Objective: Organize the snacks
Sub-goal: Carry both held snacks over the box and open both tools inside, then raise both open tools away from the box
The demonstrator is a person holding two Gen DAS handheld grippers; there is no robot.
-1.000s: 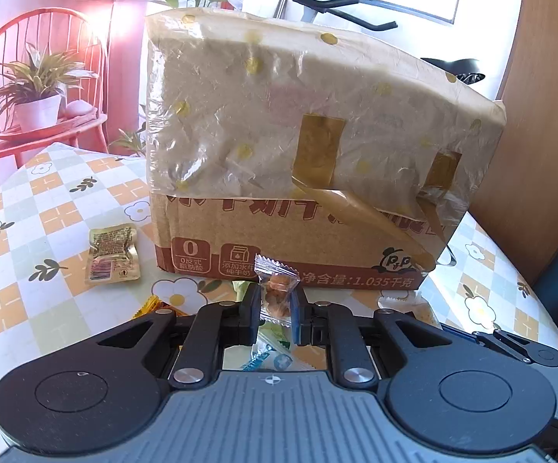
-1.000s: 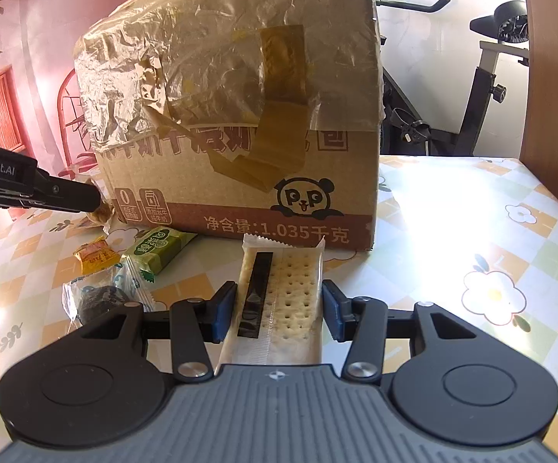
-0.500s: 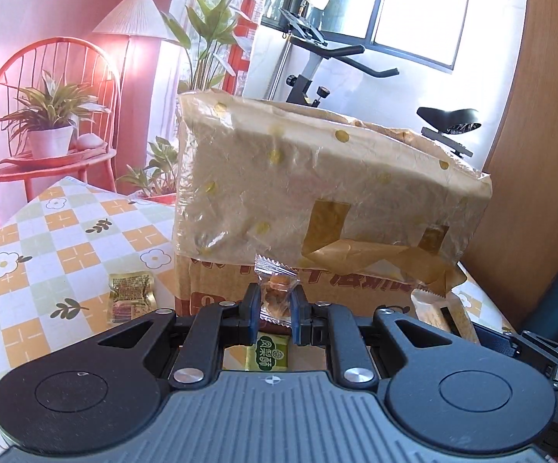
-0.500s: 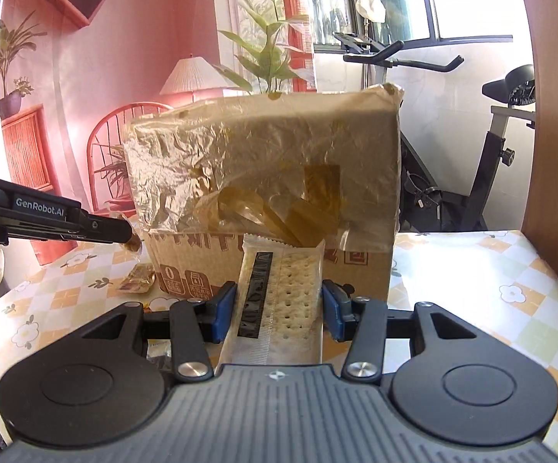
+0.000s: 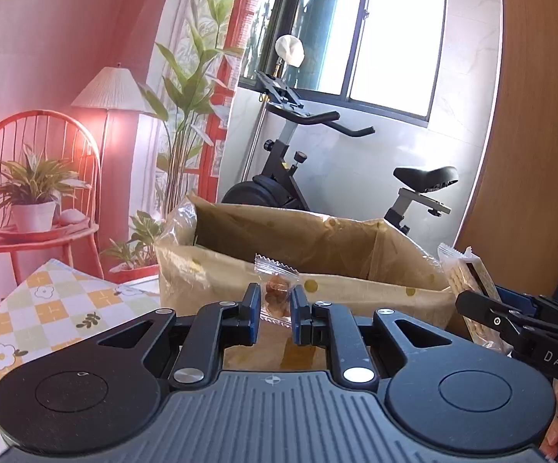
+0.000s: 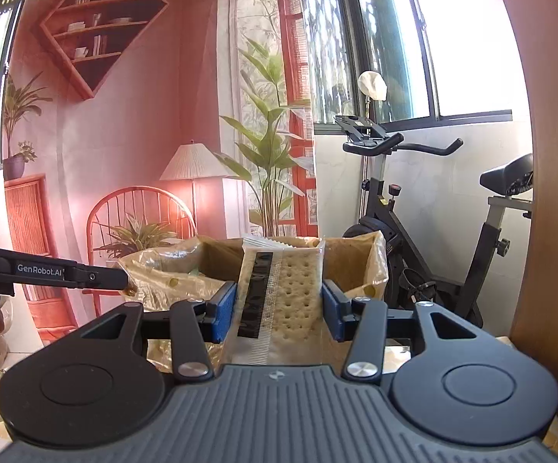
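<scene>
Two pinches: candy (image 5: 277, 295) between fingers (image 5: 251, 310); crackers (image 6: 283, 301) likewise.

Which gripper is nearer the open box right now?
Left, narrowly, as far as these views show. The left gripper, holding the small clear snack packet, sits at the cardboard box near wall; the right gripper, clamping the cracker pack, hangs slightly behind.

Home living space: exercise bike (image 6: 414, 208), floor lamp (image 5: 111, 90), potted plants (image 5: 32, 189), wall shelf (image 6: 97, 27), floral-checked tablecloth (image 5: 47, 308).
</scene>
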